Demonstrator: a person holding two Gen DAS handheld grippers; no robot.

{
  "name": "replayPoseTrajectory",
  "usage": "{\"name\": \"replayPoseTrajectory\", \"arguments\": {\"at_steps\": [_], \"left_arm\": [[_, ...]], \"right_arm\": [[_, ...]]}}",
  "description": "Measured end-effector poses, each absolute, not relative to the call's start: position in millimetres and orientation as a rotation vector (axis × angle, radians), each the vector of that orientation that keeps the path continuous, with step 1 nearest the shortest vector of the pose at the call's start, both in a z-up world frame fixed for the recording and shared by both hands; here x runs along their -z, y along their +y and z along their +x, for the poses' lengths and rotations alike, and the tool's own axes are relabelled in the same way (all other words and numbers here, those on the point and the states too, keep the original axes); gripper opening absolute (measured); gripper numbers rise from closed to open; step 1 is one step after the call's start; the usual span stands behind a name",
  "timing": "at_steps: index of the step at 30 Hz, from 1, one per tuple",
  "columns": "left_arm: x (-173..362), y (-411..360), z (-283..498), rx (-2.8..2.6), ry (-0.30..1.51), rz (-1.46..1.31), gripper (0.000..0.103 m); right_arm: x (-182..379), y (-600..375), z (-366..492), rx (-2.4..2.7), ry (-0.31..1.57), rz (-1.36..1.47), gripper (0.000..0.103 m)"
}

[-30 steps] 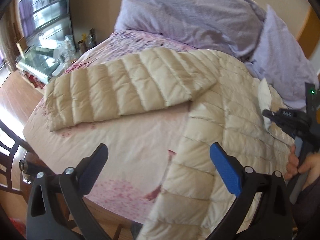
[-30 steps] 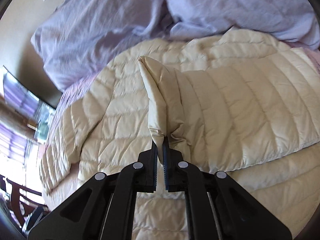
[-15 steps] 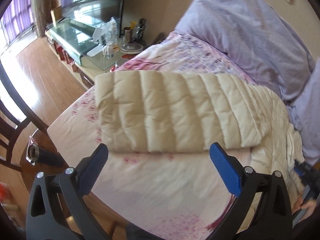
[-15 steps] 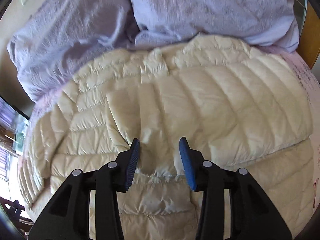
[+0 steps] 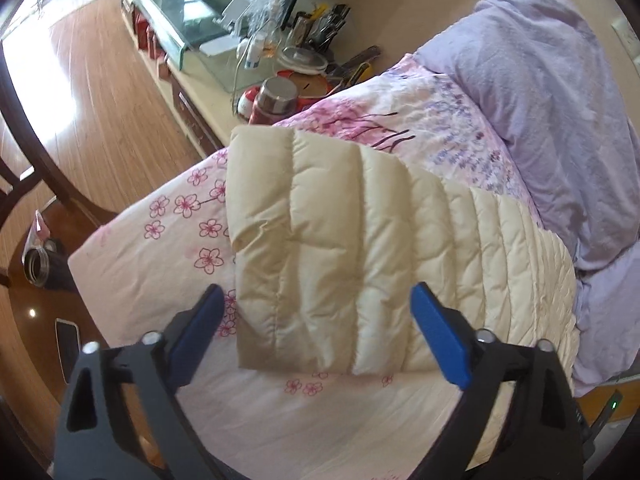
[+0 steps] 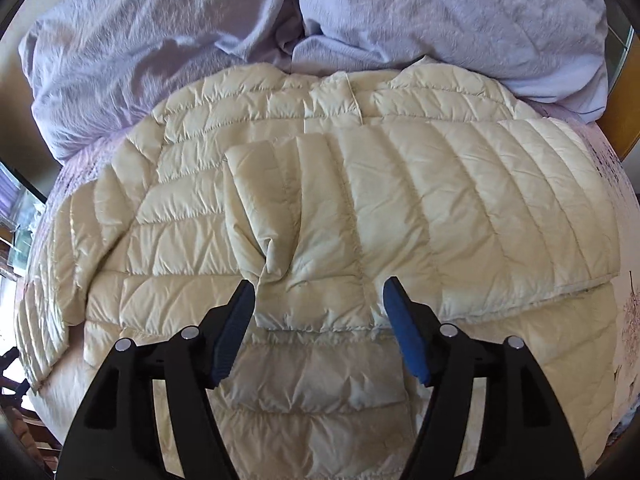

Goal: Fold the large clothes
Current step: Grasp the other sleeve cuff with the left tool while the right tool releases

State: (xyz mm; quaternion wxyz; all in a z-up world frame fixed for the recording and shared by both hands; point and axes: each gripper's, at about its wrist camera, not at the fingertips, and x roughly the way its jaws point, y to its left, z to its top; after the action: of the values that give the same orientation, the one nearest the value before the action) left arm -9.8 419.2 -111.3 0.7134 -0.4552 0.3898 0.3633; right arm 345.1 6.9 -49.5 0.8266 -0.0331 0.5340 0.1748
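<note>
A cream quilted down jacket (image 6: 400, 208) lies spread on the bed. In the right wrist view one sleeve (image 6: 304, 240) is folded across the jacket body, its cuff just ahead of my right gripper (image 6: 320, 324), which is open and empty. In the left wrist view the other sleeve (image 5: 320, 248) lies stretched out flat over the floral sheet (image 5: 168, 248). My left gripper (image 5: 320, 336) is open and empty, hovering over that sleeve's cuff end.
Lilac pillows (image 6: 280, 20) lie at the head of the bed, touching the jacket's collar. A low cabinet (image 5: 208, 40) with bottles, a jar and clutter stands beside the bed. Wooden floor (image 5: 80, 60) and a dark chair (image 5: 24, 128) lie past the bed's edge.
My right gripper opened and let go of the sleeve, which now lies folded on the jacket body. My left gripper swung left and moved in over the outstretched sleeve's cuff.
</note>
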Motion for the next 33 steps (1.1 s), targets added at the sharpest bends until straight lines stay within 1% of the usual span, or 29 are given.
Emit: {"name": "replayPoseTrajectory", "arguments": {"at_steps": [2, 4, 6, 7, 8, 9, 12, 17, 23, 27, 33], "left_arm": [[110.6, 421.1, -8.5, -0.819, 0.856, -1.013, 0.082], [110.2, 421.7, -7.9, -0.836, 0.850, -1.018, 0.073], [110.0, 422.5, -9.0, -0.864, 0.851, -1.022, 0.049], [110.1, 422.9, -9.5, -0.880, 0.855, -1.022, 0.042], [111.3, 423.8, -9.9, -0.868, 0.852, -1.042, 0.027], [112.4, 424.8, -10.5, -0.845, 0.847, -1.066, 0.016], [103.3, 420.5, -5.2, -0.840, 0.841, -1.043, 0.006], [66.1, 402.1, 19.8, -0.785, 0.790, -0.973, 0.004], [5.5, 354.1, 84.7, -0.631, 0.726, -0.879, 0.004], [-25.8, 298.7, 143.5, -0.494, 0.708, -0.818, 0.004], [-43.1, 200.4, 230.8, -0.301, 0.732, -0.739, 0.004]], "right_arm": [[44.5, 2.3, 340.3, -0.374, 1.122, -0.063, 0.068], [40.1, -4.8, 334.6, -0.377, 1.111, -0.052, 0.068], [37.6, -9.1, 335.2, -0.379, 1.107, -0.044, 0.068], [37.0, -13.3, 333.4, -0.380, 1.106, -0.038, 0.068], [37.3, -15.9, 334.8, -0.380, 1.107, -0.033, 0.068], [38.3, -18.4, 335.6, -0.379, 1.108, -0.029, 0.068], [40.5, -30.6, 335.0, -0.371, 1.105, -0.030, 0.068], [41.0, -60.9, 336.9, -0.356, 1.098, 0.000, 0.068], [38.6, -100.1, 339.6, -0.350, 1.078, 0.011, 0.068], [38.8, -130.4, 341.1, -0.345, 1.058, 0.017, 0.068], [40.9, -178.2, 348.0, -0.324, 1.037, 0.010, 0.068]]}}
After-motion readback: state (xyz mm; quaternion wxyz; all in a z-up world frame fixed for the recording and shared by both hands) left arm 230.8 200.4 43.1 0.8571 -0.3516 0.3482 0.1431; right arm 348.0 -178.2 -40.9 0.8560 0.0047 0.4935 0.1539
